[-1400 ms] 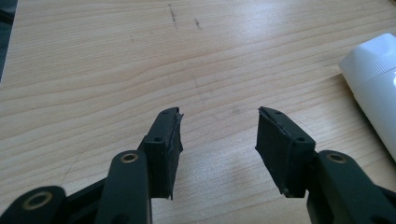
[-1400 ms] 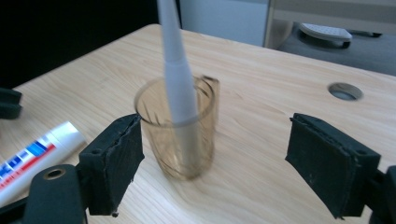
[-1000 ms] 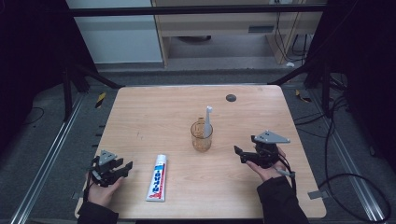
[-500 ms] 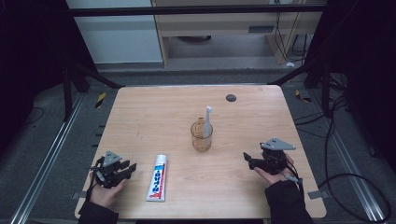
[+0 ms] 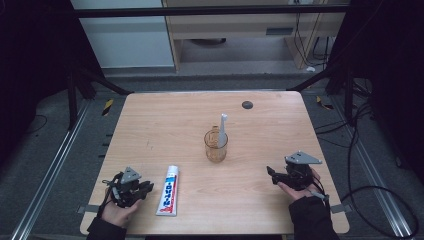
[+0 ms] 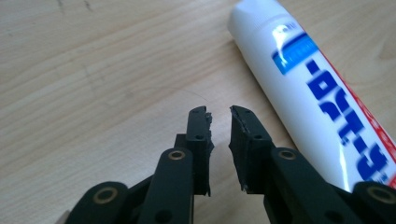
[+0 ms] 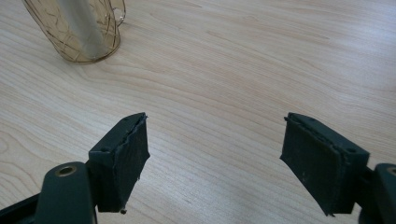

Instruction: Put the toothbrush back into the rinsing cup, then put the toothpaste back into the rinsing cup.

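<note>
We're holding left claw [image 6: 219, 114] nearly closed, empty, by toothpaste tube [image 6: 322, 100], right claw [image 7: 215, 154] wide apart, empty, over tabletop [image 5: 165, 125].

Black hand-held gripper [image 5: 270, 173] jaws, brass-ringed screws, grey triangular plates, dark sleeves.

A wooden table [image 5: 150, 120] carries an amber glass mug [image 5: 216, 145] near its middle with a white toothbrush [image 5: 222, 129] standing in it, a white toothpaste tube [image 5: 168, 190] lying near the front edge, and a small dark disc [image 5: 247, 104] near the far edge
</note>
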Tool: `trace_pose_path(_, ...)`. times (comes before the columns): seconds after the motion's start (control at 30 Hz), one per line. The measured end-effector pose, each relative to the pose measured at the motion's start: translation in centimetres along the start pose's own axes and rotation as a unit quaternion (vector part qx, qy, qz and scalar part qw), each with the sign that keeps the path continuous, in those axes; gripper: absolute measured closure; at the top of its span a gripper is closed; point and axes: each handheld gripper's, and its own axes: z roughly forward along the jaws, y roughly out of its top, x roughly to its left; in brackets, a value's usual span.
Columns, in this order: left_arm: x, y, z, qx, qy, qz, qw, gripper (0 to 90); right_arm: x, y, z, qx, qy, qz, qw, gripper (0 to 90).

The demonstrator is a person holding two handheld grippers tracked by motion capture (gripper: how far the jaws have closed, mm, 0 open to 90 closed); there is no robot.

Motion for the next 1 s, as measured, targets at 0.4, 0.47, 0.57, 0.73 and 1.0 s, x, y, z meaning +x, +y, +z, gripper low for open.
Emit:
trace_pose_path(0.4, -1.4, 0.1, 0.3, 0.039, -0.017, 0.033, 0.9985, 87.5, -0.2, -0.1, 0.2, 0.005, -0.008, -0.001, 1.0, 23.0)
trace_pose_path(0.47, -1.5, 0.1, 0.5, 0.043, -0.022, 0.035, 0.9982, 87.8, -0.2, -0.1, 0.3, 0.007, -0.009, -0.001, 0.9999, 23.0)
trace_pose_path(0.57, -1.7, 0.0, 0.7, 0.052, -0.027, 0.038, 0.9976, 88.0, -0.2, -0.2, 0.3, 0.008, -0.009, -0.002, 0.9999, 23.0)
trace_pose_path(0.73, -2.1, 0.0, 1.0, 0.059, -0.036, 0.043, 0.9967, 88.1, -0.2, -0.2, 0.3, 0.008, -0.007, -0.002, 0.9999, 22.9)
trace_pose_path(1.0, -2.6, 0.2, 1.2, 0.058, -0.043, 0.045, 0.9964, 88.9, 0.0, -0.4, 0.6, 0.012, -0.004, -0.009, 0.9999, 22.8)
